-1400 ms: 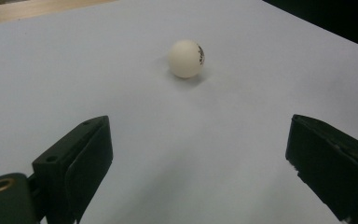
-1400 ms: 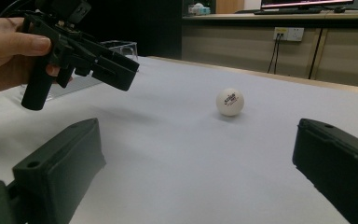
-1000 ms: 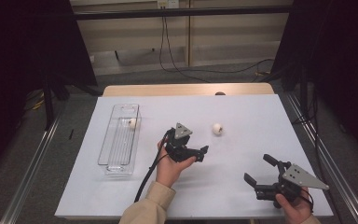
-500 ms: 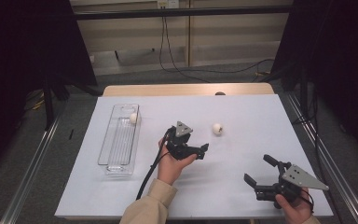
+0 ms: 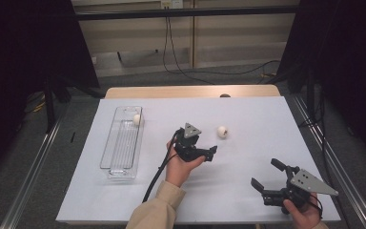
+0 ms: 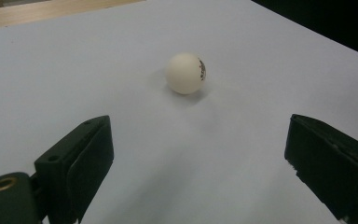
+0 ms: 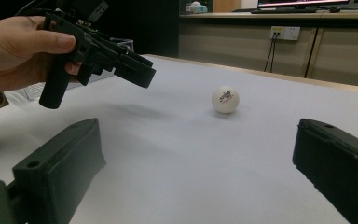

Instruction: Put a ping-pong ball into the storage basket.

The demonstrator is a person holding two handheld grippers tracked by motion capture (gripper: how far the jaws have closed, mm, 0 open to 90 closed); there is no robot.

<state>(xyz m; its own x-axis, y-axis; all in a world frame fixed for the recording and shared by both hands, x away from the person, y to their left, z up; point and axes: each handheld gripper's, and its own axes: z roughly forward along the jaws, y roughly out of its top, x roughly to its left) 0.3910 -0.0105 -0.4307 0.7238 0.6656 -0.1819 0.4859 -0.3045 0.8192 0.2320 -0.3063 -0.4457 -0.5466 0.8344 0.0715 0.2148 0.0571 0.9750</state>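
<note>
White paper covered the counter [image 5: 248, 191] in the high view, where a small ball [image 5: 222, 132] lay just past the left hand-held gripper [image 5: 211, 153], whose jaws were wide apart, holding nothing. Another ball [image 5: 137, 119] sat in a clear tray [image 5: 119, 169]. The right hand-held gripper [image 5: 265, 180] waited wide apart too. In the left gripper view, the ball [image 6: 185, 73] lay ahead of the spread jaws. In the right gripper view, it [image 7: 225, 99] lay farther off.

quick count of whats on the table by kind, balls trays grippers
white balls: 2, one loose on the table, one in the tray
clear plastic tray: 1
hand-held grippers: 2, left and right, both open and empty
total: 5
</note>
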